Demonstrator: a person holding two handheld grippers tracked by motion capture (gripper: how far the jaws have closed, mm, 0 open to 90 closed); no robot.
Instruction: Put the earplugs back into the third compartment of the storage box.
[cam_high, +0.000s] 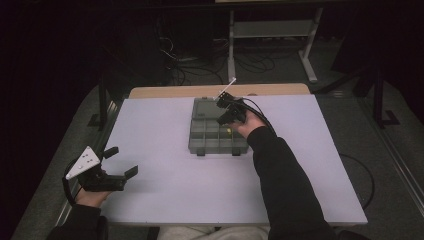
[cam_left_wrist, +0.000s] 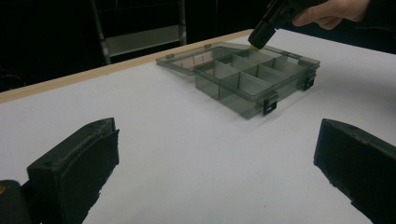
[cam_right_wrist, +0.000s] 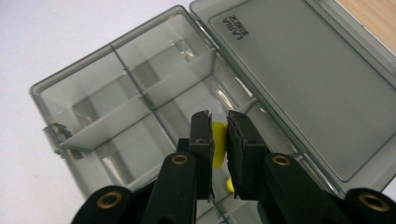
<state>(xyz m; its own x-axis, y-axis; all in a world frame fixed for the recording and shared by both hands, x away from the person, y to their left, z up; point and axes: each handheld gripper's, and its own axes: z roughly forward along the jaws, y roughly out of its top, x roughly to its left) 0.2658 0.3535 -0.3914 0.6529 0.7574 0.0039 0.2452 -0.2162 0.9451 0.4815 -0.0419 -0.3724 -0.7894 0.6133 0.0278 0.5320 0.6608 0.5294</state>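
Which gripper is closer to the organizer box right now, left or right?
Right. The right gripper hangs over the open organizer box, jaws nearly shut on a small yellow piece. The left gripper sits open at the table's near left edge, well apart from the box.

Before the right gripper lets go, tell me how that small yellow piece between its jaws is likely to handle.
The small yellow piece looks light, since the right gripper carries it on narrow pad contact alone. Its rounded, smooth-looking surface suggests it could slip or roll once released. The walls of the smoky transparent plastic compartment box beneath would probably stop it from travelling far.
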